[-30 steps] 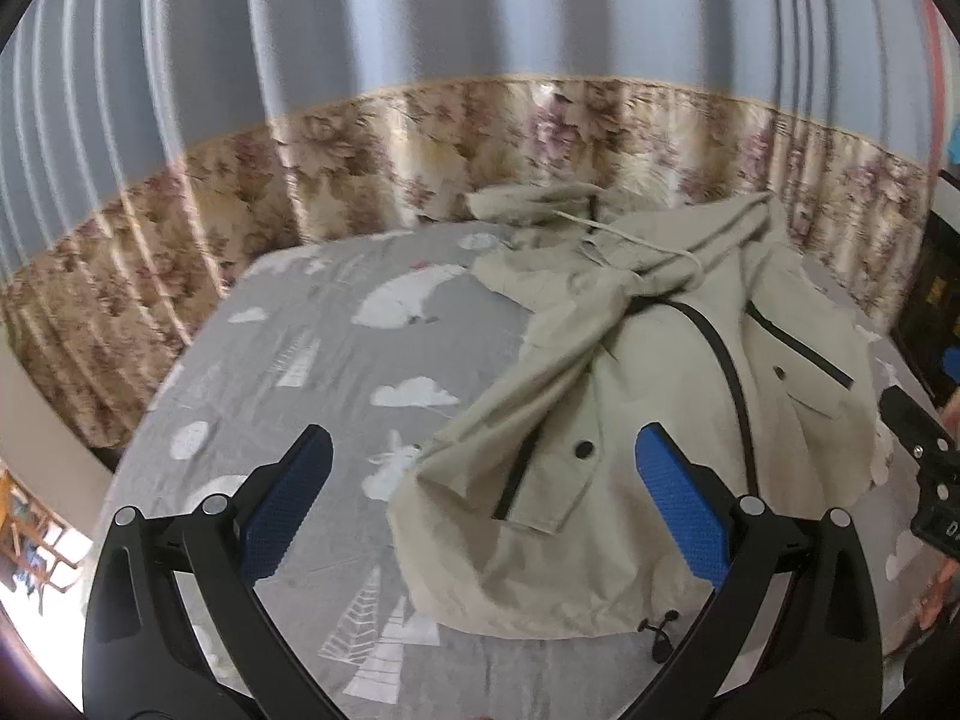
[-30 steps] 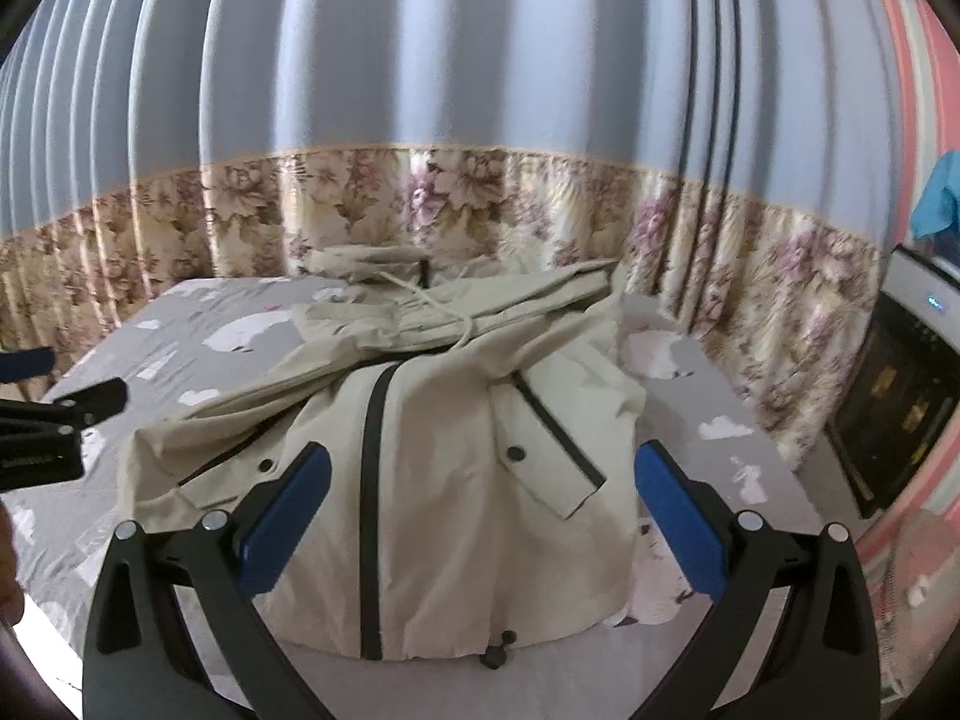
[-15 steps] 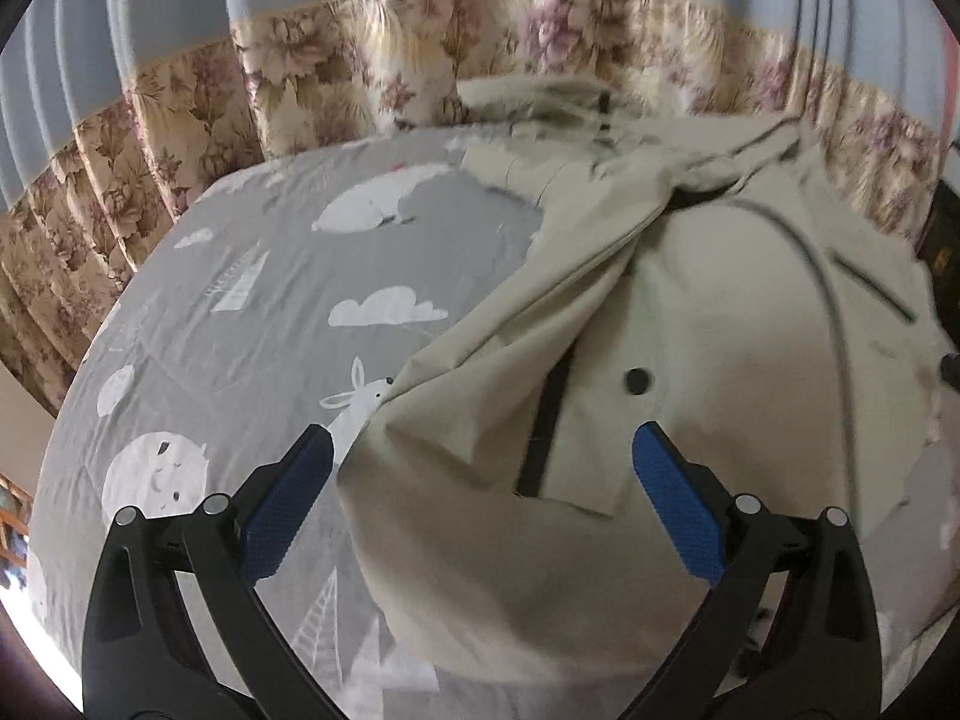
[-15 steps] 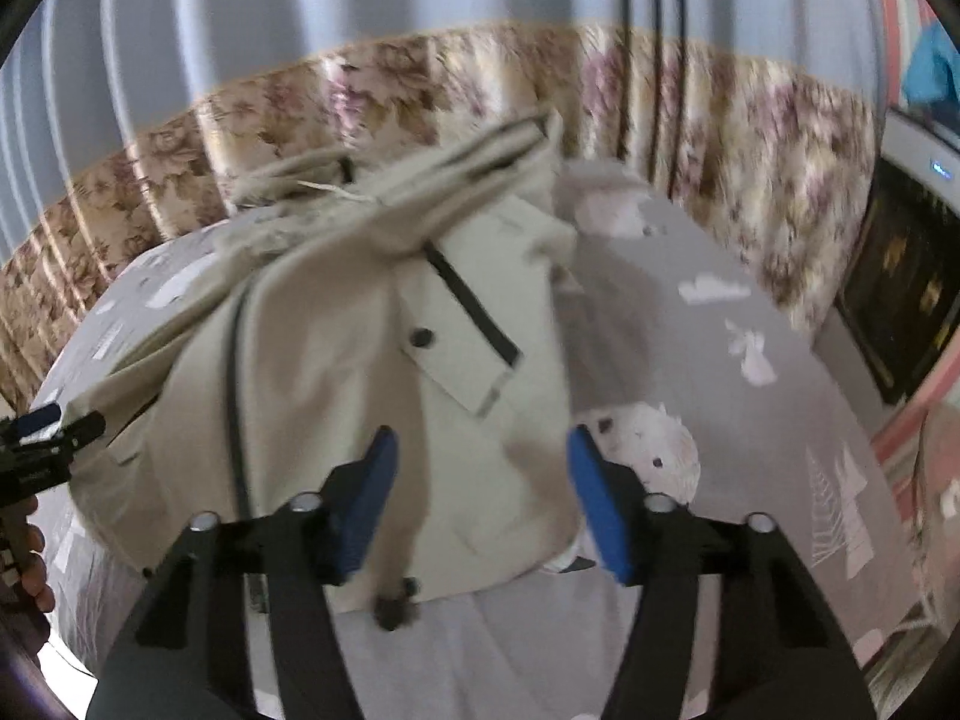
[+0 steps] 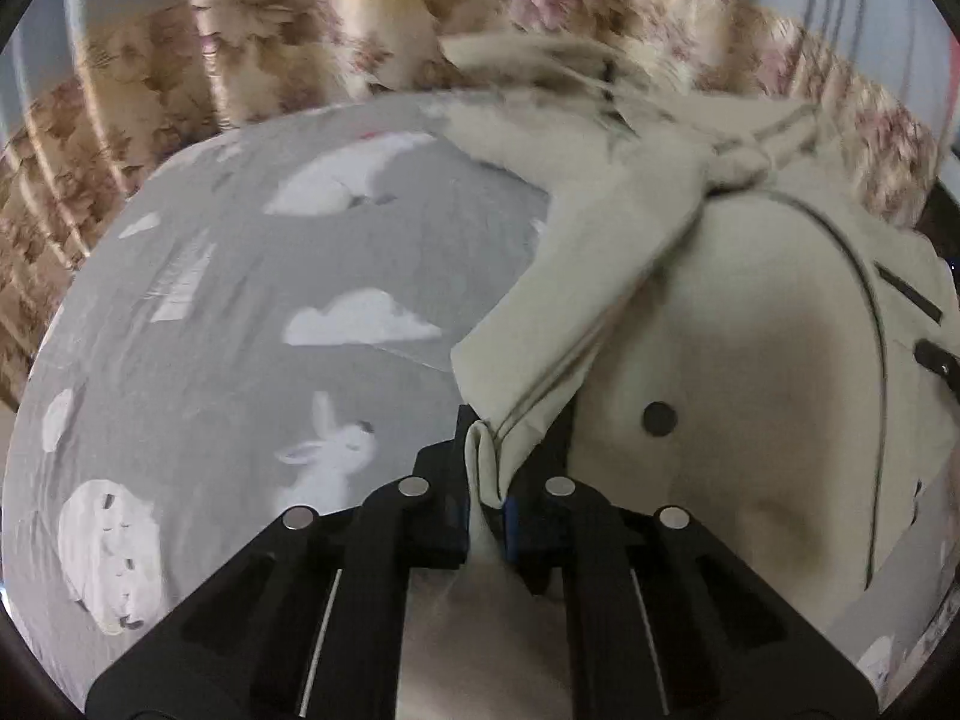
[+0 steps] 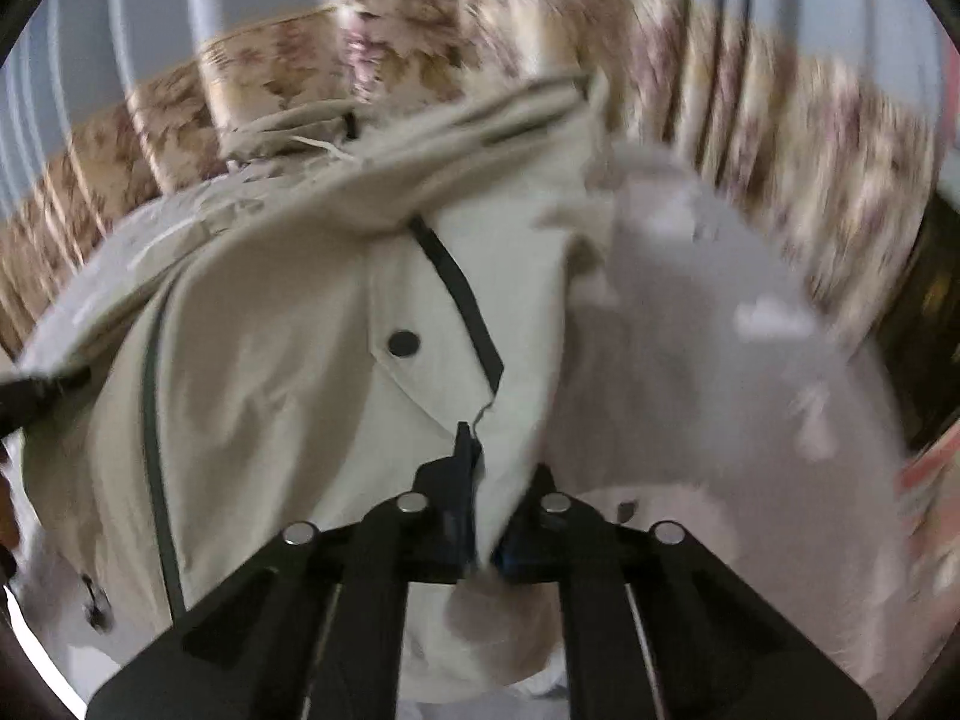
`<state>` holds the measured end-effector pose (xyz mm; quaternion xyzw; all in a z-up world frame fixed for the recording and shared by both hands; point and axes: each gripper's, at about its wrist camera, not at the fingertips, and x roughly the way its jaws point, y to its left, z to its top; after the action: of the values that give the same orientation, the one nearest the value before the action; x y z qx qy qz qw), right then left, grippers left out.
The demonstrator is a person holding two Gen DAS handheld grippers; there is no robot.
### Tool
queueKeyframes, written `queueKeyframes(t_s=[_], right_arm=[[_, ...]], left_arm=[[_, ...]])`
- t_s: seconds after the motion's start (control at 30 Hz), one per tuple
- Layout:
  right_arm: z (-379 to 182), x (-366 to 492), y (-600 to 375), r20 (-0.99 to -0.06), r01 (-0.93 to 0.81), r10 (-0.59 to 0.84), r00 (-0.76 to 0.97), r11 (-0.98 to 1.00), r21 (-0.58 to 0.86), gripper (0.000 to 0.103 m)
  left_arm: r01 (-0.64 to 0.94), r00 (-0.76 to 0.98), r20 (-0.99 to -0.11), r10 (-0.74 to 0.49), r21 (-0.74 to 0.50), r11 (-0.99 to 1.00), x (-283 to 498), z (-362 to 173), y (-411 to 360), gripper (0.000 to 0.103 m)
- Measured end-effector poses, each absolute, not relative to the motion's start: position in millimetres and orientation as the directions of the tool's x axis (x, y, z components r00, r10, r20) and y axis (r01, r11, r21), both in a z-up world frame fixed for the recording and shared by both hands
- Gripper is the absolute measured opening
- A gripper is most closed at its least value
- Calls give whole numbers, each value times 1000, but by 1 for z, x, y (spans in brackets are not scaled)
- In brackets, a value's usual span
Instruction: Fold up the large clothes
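The left tool [image 5: 483, 480] is clenched on a fold of the beige jacket [image 5: 750, 360], the pinched edge standing up between its blue-padded fingers in the lower centre of the left wrist view. From that pinch the cloth runs up and to the right across the frame, with a dark snap button [image 5: 659, 418] just right of the tool and a thin dark seam curving down the right side. The jacket covers the right half of the bed [image 5: 240, 312], whose grey sheet with white clouds and rabbits fills the left half of the frame. A floral curtain [image 5: 252, 54] hangs behind the bed along the top. In the right wrist view the right tool [image 6: 483, 480] is likewise clenched on the jacket's [image 6: 270, 360] edge at lower centre, gripping just below a flap pocket with a dark button [image 6: 402, 342] and a black trim line. The jacket fills the left and centre of that frame; the blurred grey sheet [image 6: 720, 390] shows at right.
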<state>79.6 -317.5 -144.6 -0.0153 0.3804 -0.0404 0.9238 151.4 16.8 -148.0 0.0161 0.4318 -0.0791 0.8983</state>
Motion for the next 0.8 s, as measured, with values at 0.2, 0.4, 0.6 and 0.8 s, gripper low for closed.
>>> queueKeyframes(t_s=[0.2, 0.4, 0.6, 0.8], right_arm=[[-109, 29, -283, -678, 26, -160, 717, 979, -204, 5], [-152, 17, -275, -796, -18, -150, 586, 980, -197, 12], [-136, 2, -318, -812, 30, -42, 582, 999, -30, 42], [-78, 16, -364, -668, 163, -160, 727, 985, -58, 53]], left_arm=[[85, 655, -746, -120, -85, 993, 130, -126, 53, 8], [50, 620, -766, -169, -176, 983, 101, -129, 104, 9], [21, 606, -793, -60, -59, 998, 82, -148, 106, 56], [-12, 672, -741, -10, -24, 1000, 66, -108, 123, 92]])
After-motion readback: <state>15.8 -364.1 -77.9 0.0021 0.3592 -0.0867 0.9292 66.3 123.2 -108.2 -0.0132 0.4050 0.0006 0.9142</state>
